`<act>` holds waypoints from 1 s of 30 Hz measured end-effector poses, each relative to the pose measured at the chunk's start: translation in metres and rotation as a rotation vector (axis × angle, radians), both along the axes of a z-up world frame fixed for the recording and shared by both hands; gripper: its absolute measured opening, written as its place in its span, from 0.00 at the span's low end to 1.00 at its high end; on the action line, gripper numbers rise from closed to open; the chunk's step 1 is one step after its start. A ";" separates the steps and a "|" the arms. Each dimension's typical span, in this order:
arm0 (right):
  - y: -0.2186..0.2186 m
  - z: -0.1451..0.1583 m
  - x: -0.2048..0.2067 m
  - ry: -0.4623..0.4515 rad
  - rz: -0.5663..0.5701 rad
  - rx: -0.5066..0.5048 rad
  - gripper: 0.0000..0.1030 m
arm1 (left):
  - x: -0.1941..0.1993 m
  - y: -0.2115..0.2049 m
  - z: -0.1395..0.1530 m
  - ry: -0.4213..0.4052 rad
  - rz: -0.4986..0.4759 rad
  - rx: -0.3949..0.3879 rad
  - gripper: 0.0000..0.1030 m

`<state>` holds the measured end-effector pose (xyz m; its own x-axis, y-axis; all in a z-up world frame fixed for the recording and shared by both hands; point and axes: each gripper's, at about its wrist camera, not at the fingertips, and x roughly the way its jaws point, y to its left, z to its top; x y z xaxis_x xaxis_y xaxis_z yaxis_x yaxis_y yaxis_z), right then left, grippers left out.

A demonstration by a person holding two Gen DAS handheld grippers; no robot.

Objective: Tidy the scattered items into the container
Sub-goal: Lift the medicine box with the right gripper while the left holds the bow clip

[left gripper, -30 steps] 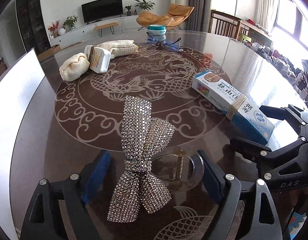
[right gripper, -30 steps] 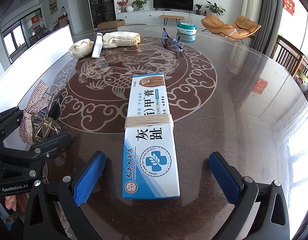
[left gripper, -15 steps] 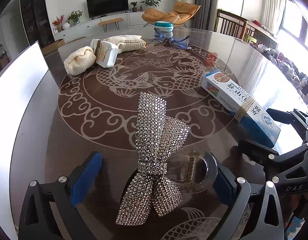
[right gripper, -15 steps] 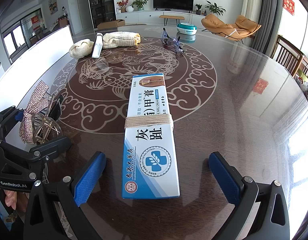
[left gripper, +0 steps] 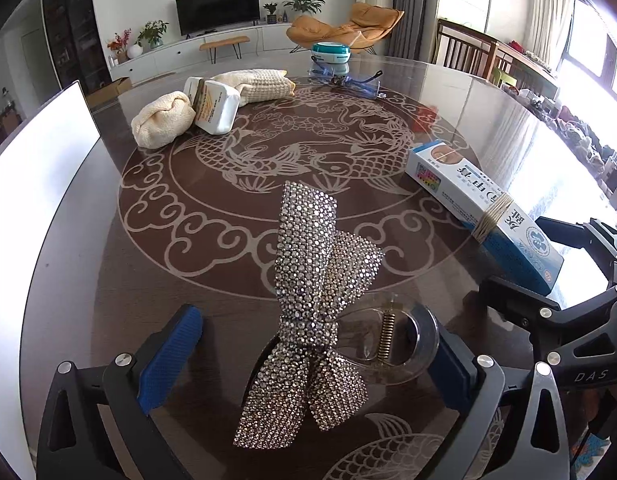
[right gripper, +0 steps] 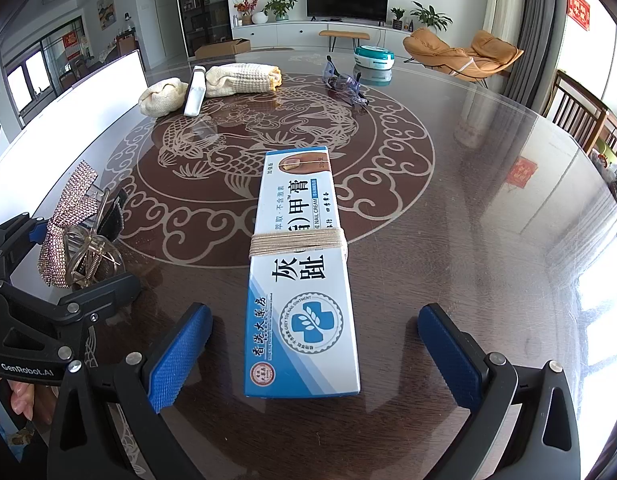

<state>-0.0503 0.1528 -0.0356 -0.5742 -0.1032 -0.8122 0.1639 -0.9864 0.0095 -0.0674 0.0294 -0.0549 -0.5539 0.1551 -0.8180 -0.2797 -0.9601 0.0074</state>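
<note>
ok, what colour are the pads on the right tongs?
Blue, with a fine cross-hatched texture, on black arms. The pads show best in the right wrist view.

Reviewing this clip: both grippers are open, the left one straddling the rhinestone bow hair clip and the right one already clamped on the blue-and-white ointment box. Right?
Not quite. The right gripper is not clamped: the right wrist view shows both blue pads clear of the ointment box, which lies free between them. The left gripper does stand open around the rhinestone bow hair clip.
</note>
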 end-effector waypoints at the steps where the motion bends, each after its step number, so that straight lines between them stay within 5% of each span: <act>1: 0.001 0.000 0.000 0.000 0.000 0.000 1.00 | 0.000 0.000 0.000 0.000 0.000 0.000 1.00; 25: 0.000 0.000 0.000 0.000 0.000 0.000 1.00 | 0.004 -0.006 0.001 -0.003 -0.004 0.020 1.00; 30: -0.001 0.000 0.000 0.000 0.000 0.000 1.00 | 0.014 -0.024 0.001 -0.002 0.060 0.001 1.00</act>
